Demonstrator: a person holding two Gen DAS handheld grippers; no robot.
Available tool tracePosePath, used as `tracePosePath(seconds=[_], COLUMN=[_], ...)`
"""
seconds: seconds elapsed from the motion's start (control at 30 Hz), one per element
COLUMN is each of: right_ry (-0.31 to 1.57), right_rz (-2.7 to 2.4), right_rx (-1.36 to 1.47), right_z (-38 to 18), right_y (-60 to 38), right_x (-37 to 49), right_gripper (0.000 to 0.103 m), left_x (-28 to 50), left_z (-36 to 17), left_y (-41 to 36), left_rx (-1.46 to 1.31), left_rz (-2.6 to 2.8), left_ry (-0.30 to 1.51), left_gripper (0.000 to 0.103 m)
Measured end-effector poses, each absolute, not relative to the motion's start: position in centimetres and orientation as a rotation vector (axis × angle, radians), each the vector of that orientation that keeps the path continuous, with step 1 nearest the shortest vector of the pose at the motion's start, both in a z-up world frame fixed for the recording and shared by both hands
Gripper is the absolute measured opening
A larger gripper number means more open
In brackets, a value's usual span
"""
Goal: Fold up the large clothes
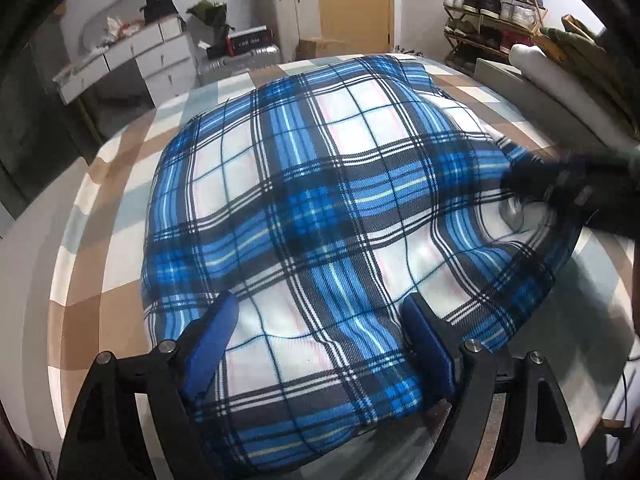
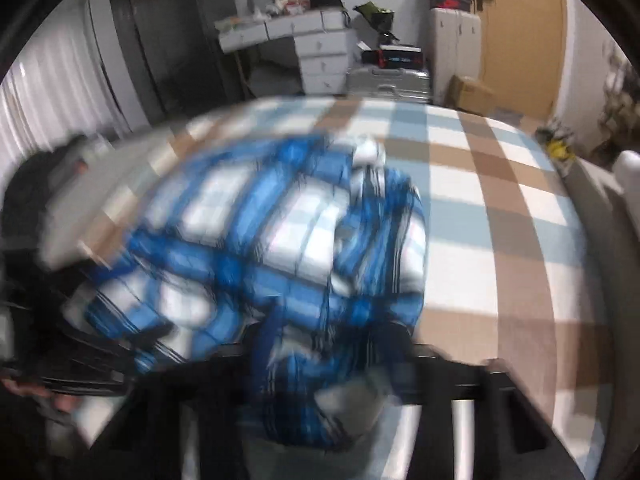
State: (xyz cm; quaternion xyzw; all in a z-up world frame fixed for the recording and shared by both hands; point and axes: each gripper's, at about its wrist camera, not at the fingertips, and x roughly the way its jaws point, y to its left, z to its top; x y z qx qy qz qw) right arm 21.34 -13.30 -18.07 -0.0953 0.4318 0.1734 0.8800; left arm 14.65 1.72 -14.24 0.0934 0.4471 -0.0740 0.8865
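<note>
A large blue, white and black plaid garment (image 1: 320, 184) lies spread on a bed with a brown, white and pale-blue checked sheet (image 1: 120, 216). My left gripper (image 1: 320, 328) hangs over the garment's near edge, open, its blue pads (image 1: 216, 332) wide apart with cloth lying between and under them. My right gripper (image 1: 560, 188) shows blurred at the garment's right edge. In the right wrist view, which is smeared by motion, the plaid garment (image 2: 256, 240) is bunched up and a fold of it sits pinched in my right gripper (image 2: 328, 356).
A white chest of drawers (image 1: 152, 56) and a silver suitcase (image 2: 388, 80) stand beyond the bed's far end. A shoe rack (image 1: 492, 12) is at the back right, beside a wooden door (image 1: 356, 4). A grey padded edge (image 1: 552, 96) borders the bed on the right.
</note>
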Motion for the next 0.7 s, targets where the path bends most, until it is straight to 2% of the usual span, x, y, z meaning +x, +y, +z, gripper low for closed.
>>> tracePosePath(seconds=[0.03,0.17,0.3,0.37,0.47,0.57,0.7], right_ry=[0.916,0.862,0.763,0.751,0.788,0.93,0.949], right_rz=[0.356,0.386,0.43,0.447,0.462,0.427,0.429], right_rx=[-0.211,-0.146,-0.127,-0.11,-0.049,-0.046,-0.039], right_z=[-18.8,-15.9,-12.3,-11.6,-12.6,-16.3,-16.9], right_y=[-13.0,-13.1,-11.5,-10.0,-8.4,-6.8,-7.0], right_x=[21.2,20.6,21.7,23.8,27.8,31.6,32.0], right_gripper=[0.009,0.01,0.013,0.013,0.013,0.013,0.01], left_x=[14.4,14.0,15.1,15.9,16.7,16.6,16.7], left_z=[-14.1,-14.1,-15.3,-16.4,-16.9,-16.9,-17.0], left_y=[1.9,2.1,3.5,3.2,3.6,3.7,3.7], left_rx=[0.173,0.156,0.131,0.138,0.124,0.11,0.108], left_rz=[-0.157,-0.161,-0.184,-0.187,-0.198,-0.208,-0.213], left_ry=[0.927,0.913,0.916,0.917,0.913,0.908,0.907], left_gripper=[0.081,0.082,0.09,0.091,0.091,0.091,0.091])
